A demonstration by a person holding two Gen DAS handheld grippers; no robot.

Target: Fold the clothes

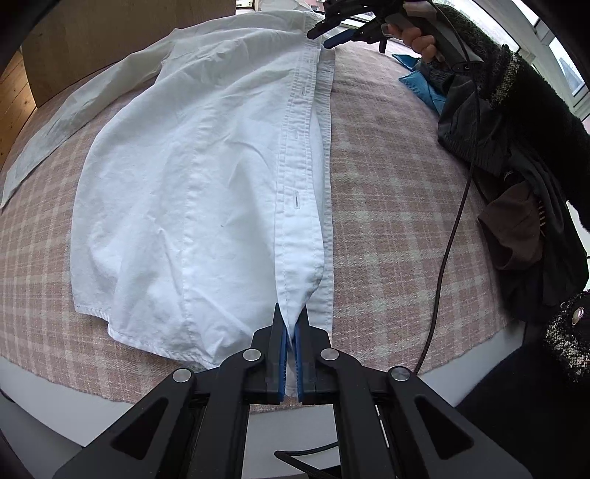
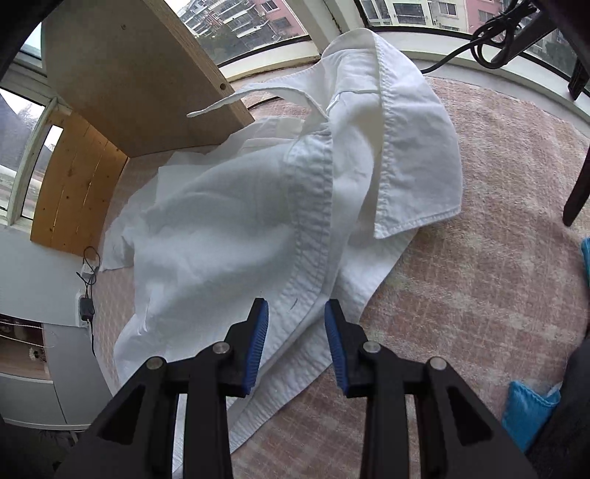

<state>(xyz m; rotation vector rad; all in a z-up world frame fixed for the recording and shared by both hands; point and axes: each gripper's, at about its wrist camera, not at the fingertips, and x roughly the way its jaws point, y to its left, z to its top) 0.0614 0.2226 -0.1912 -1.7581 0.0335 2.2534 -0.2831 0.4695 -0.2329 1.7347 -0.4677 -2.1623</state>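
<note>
A white button-up shirt (image 1: 191, 173) lies spread on a pink checked cloth (image 1: 398, 191), button placket running away from me. My left gripper (image 1: 291, 313) is shut on the shirt's bottom hem at the placket. In the left wrist view my right gripper (image 1: 320, 36) hovers at the far collar end, held by a hand (image 1: 420, 40). In the right wrist view the right gripper (image 2: 297, 311) stands open just above the placket (image 2: 309, 258) below the collar (image 2: 405, 147); the pads do not press the fabric.
A pile of dark clothes (image 1: 516, 191) and a blue cloth (image 1: 424, 86) lie on the right of the surface. A wooden board (image 2: 136, 73) leans at the far side by the window. A black cable (image 1: 450, 228) trails across the cloth.
</note>
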